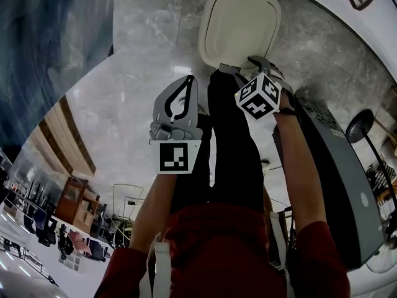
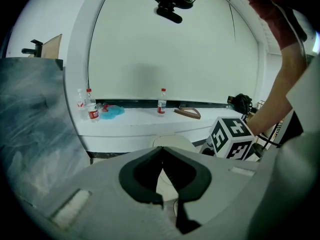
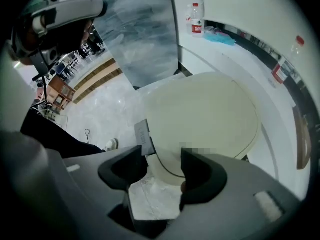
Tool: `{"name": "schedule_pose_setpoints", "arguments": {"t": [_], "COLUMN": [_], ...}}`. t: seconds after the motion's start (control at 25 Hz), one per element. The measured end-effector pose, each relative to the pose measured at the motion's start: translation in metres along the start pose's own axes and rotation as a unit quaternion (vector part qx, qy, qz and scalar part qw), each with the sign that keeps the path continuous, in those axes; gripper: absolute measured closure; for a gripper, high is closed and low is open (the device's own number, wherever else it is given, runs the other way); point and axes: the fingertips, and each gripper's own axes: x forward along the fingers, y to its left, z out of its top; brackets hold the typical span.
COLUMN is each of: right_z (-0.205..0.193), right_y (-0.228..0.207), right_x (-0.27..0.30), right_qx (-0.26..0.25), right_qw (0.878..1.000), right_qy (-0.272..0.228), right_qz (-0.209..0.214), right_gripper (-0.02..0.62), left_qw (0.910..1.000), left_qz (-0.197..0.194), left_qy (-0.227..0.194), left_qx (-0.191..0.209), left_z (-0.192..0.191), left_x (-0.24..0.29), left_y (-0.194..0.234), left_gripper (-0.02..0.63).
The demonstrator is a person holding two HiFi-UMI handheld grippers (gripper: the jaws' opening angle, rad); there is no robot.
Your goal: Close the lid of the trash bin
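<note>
Marble floor [image 1: 149, 54], white counter behind. Item: cream lid [image 1: 239, 27], lying about flat, judged nearly shut. My right claw [image 3: 165, 160]: spread, straddling lid's near rim. My left claw [image 1: 186, 82]: pressed together, empty, near lid's left. Next, I reckon: press lid home, then withdraw.

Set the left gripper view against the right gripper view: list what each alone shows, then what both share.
Left only: the left gripper, jaws together; a marker cube; a dark bag.
Right only: the right gripper, jaws apart about the lid's near edge; a grey tab; a shoe.
Both: the lid, the white counter, bottles, a blue thing.
</note>
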Motion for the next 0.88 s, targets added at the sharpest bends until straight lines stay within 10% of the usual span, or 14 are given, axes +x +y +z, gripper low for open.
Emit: {"name": "schedule_pose_setpoints", "arguments": {"t": [0.88], "right_z": [-0.009], "right_y": [0.01], "right_x": [0.015], "right_qx": [-0.09], "right_qw": [0.992], "right_qy": [0.088], "right_qz": [-0.017], "right_gripper": [0.293], "left_qw": [0.9999], "left_qz": [-0.005], "left_qy": [0.013], "left_qx": [0.001], "left_z": [-0.017], "left_x": [-0.005], "left_y": [0.003], "left_gripper": [0.607]}}
